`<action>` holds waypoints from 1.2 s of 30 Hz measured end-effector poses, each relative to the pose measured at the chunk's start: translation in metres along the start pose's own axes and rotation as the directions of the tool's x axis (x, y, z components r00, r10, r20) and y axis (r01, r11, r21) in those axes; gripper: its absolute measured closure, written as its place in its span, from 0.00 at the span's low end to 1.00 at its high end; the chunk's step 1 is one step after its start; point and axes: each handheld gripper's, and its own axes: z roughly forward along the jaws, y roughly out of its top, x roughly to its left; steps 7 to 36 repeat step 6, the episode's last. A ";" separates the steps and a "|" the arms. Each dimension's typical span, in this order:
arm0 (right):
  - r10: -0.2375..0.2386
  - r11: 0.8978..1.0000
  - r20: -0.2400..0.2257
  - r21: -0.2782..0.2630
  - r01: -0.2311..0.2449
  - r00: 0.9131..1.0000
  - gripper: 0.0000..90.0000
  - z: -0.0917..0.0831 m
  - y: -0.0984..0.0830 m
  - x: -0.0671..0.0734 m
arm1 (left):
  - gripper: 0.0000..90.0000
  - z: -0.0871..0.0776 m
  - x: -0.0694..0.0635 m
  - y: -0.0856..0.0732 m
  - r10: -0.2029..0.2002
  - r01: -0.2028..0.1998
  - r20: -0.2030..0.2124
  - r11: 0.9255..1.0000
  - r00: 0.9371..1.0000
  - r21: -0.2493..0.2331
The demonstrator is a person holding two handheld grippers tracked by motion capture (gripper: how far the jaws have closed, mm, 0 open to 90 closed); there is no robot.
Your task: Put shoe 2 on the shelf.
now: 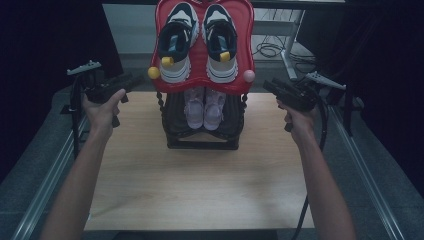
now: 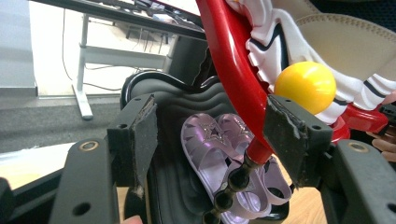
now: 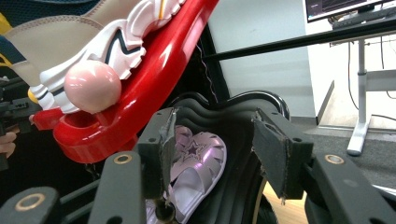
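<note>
A two-tier rack (image 1: 202,145) stands at the back middle of the surface (image 1: 200,190). Sneakers (image 1: 200,42) sit side by side on its upper tray (image 1: 247,45); sandals (image 1: 204,107) lie on the lower tray, beneath. Left gripper (image 1: 131,80) and right gripper (image 1: 270,86) flank the rack.
</note>
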 end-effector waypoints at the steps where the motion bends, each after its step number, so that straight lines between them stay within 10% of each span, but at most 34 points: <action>1: 0.000 1.000 0.000 0.001 0.000 1.000 0.54 0.000 0.000 0.000 | 0.39 -0.001 0.000 0.000 0.001 -0.001 0.000 1.000 1.000 0.000; 36: 0.006 1.000 0.000 0.017 -0.006 1.000 0.52 0.002 -0.003 -0.002 | 0.38 -0.003 0.002 -0.002 -0.002 0.002 0.002 1.000 1.000 0.002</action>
